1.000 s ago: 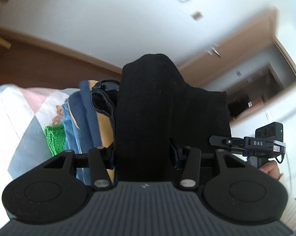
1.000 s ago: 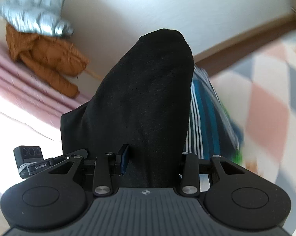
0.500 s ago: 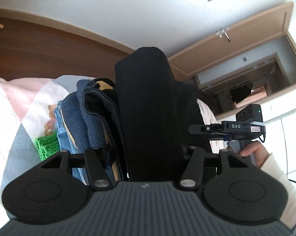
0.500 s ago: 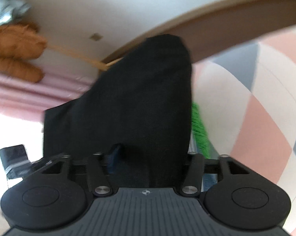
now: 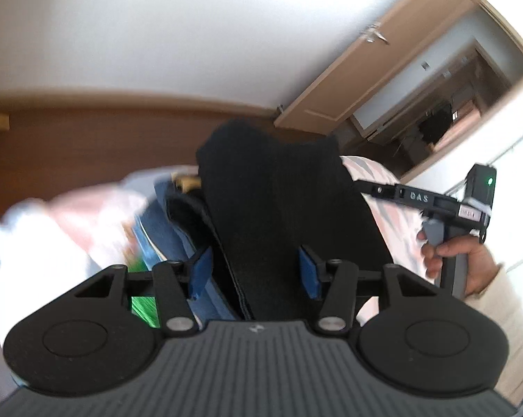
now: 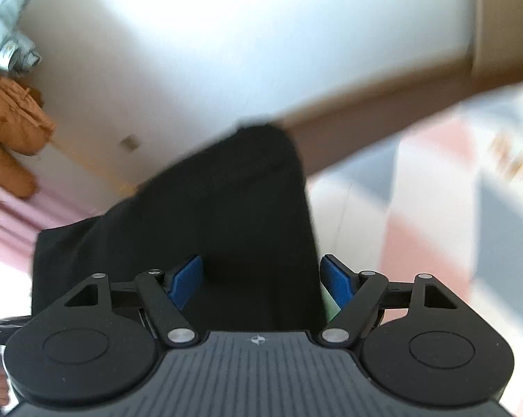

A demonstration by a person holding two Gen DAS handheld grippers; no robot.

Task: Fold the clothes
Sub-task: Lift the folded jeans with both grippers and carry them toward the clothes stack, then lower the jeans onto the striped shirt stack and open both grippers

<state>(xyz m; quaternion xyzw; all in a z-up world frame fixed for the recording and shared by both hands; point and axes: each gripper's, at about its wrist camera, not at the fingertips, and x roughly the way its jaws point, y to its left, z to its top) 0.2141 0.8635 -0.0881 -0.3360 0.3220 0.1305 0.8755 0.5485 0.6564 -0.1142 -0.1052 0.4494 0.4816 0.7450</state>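
A folded black garment [image 5: 282, 208] lies over a pile of folded clothes, with blue jeans [image 5: 157, 222] under its left edge. My left gripper [image 5: 254, 271] straddles its near end. The jaws are closing slightly, but the left blue pad [image 5: 200, 271] stands clear of the cloth, so it is open. In the right wrist view the same black garment [image 6: 233, 208] runs between the pads of my right gripper [image 6: 261, 281]. These jaws are opening and both blue pads show with gaps beside them. A hand [image 5: 452, 260] holds that right gripper at the right of the pile.
The pile rests on a quilt [image 6: 435, 226] with pink, grey and white patches. A green item [image 5: 143, 309] sits low in the pile. Brown wood floor [image 5: 87, 139] and an open door [image 5: 365, 80] lie beyond the bed. A brown jacket [image 6: 11, 132] hangs at the far left.
Both grippers tipped down and the black garment sank from upright onto the pile. The right jaws spread wide, and the blue pads of both grippers now show beside the cloth.
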